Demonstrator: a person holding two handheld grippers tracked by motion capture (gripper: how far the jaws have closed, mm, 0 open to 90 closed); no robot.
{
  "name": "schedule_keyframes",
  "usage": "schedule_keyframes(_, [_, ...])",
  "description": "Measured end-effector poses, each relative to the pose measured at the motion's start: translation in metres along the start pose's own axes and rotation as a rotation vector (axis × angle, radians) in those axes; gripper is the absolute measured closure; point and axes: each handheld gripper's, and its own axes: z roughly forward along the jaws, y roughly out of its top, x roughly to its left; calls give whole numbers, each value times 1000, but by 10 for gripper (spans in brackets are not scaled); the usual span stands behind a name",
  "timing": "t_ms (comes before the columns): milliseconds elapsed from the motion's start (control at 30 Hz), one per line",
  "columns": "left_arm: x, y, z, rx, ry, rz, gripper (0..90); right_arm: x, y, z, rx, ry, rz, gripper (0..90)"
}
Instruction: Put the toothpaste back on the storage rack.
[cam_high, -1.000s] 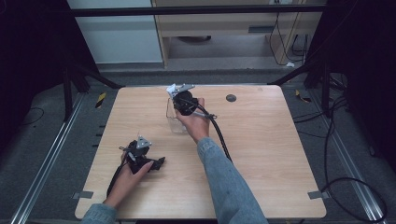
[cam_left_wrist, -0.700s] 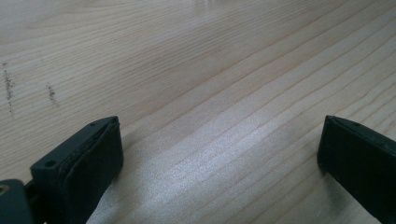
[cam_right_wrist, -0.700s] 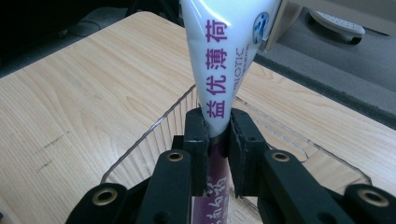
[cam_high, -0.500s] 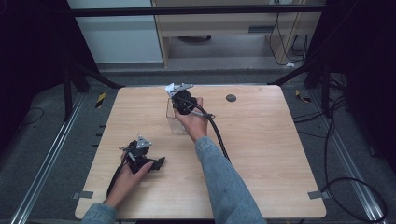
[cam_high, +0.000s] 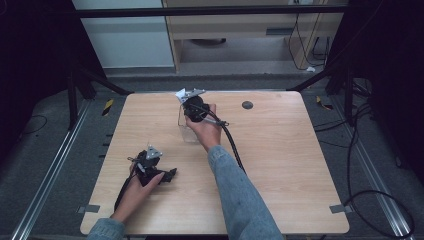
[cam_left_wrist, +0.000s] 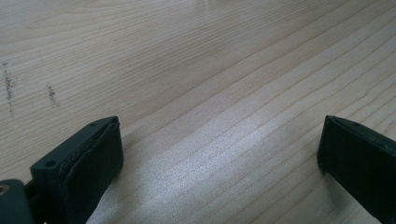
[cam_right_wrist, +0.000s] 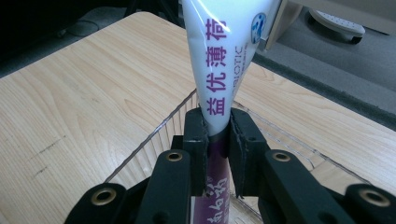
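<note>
Purple print on a white tube

The tube (cam_right_wrist: 224, 60) carries the purple Chinese characters 益优薄荷 down its length, with the partly cut-off grey Latin letters "BIOTIC" beside them; the lower lettering is unreadable.

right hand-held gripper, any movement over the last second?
No. In the high view the right hand-held gripper sits at the same spot relative to the dark round mark on the table, shut on the white tube over the clear container.
</note>
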Motion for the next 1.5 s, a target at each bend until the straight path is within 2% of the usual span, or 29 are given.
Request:
schedule_keyframes(500, [0, 0, 0, 0, 0, 1, 0, 5, 1, 5, 1, 2, -20, 773])
schedule_keyframes(1500, [0, 0, 0, 0, 0, 0, 0, 4, 2, 5, -4, 23, 7, 744])
